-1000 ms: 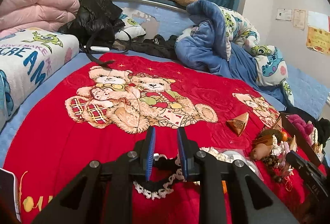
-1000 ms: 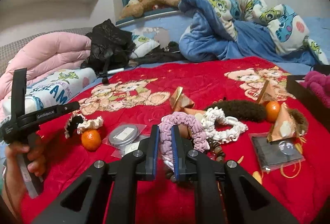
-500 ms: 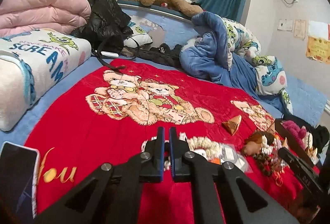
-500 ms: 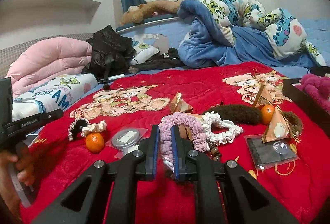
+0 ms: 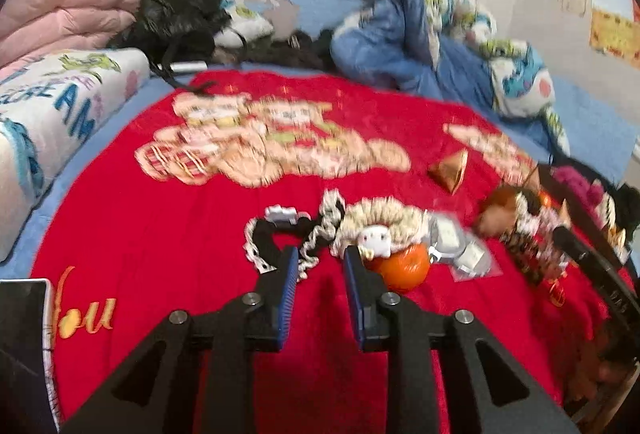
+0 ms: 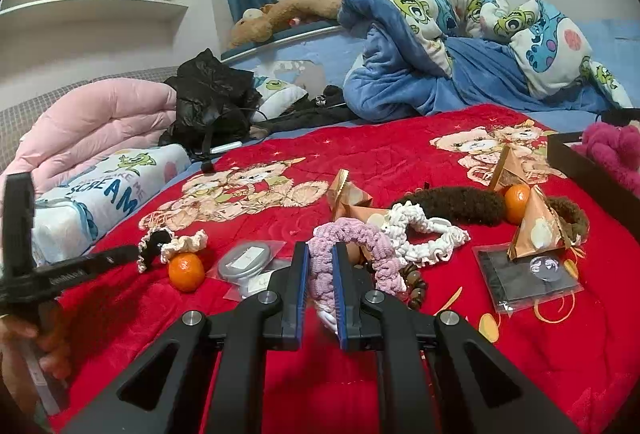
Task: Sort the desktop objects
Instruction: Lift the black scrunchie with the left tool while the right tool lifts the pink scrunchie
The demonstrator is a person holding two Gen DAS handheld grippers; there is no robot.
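Right wrist view: a pink scrunchie (image 6: 352, 254) is clamped between the right gripper (image 6: 320, 284) jaws. Left gripper (image 5: 320, 274) jaws, pinched shut half a second ago, are opening with nothing between them; a lace-trimmed hairband (image 5: 280, 238) and orange (image 5: 404, 266) lie just ahead, likely targeted next.

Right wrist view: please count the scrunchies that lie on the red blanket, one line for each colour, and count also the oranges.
Lilac scrunchie: 1
White scrunchie: 1
Brown fuzzy scrunchies: 2
Black lace-edged scrunchie: 1
Cream scrunchie: 1
Oranges: 2
Total: 8
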